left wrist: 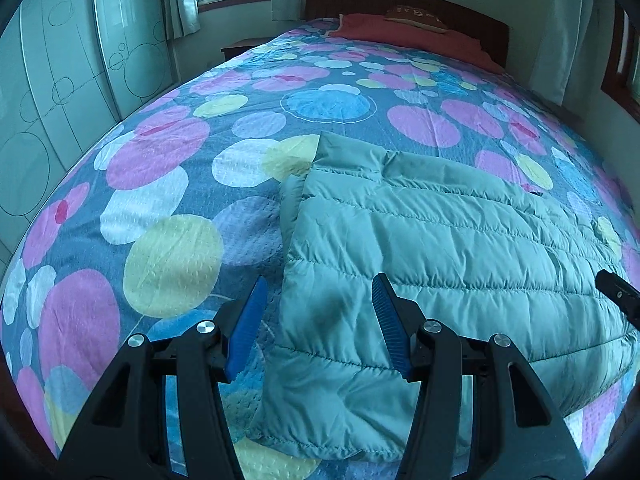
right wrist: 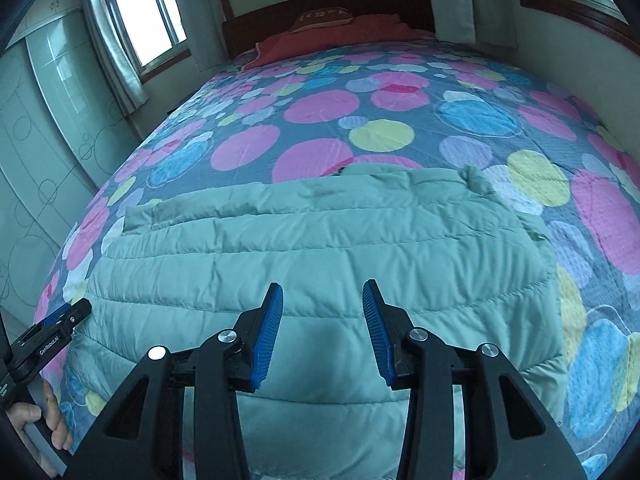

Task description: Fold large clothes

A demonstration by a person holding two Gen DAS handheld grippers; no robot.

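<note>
A teal quilted puffer jacket [left wrist: 420, 240] lies flat on the bed, near the front edge, with a sleeve folded in along its left side. It fills the middle of the right wrist view [right wrist: 320, 248]. My left gripper [left wrist: 320, 300] is open and empty, hovering over the jacket's left edge. My right gripper [right wrist: 322, 304] is open and empty above the jacket's lower middle. The tip of the right gripper shows at the right edge of the left wrist view [left wrist: 618, 292]. The left gripper shows at the left edge of the right wrist view [right wrist: 60, 320].
The bed has a blue bedspread [left wrist: 168, 184] with pink, yellow and blue circles. A red blanket [left wrist: 404, 36] and a pillow [left wrist: 416, 16] lie by the wooden headboard [right wrist: 328, 4]. A wardrobe [left wrist: 60, 80] stands at the left, and windows with curtains are behind.
</note>
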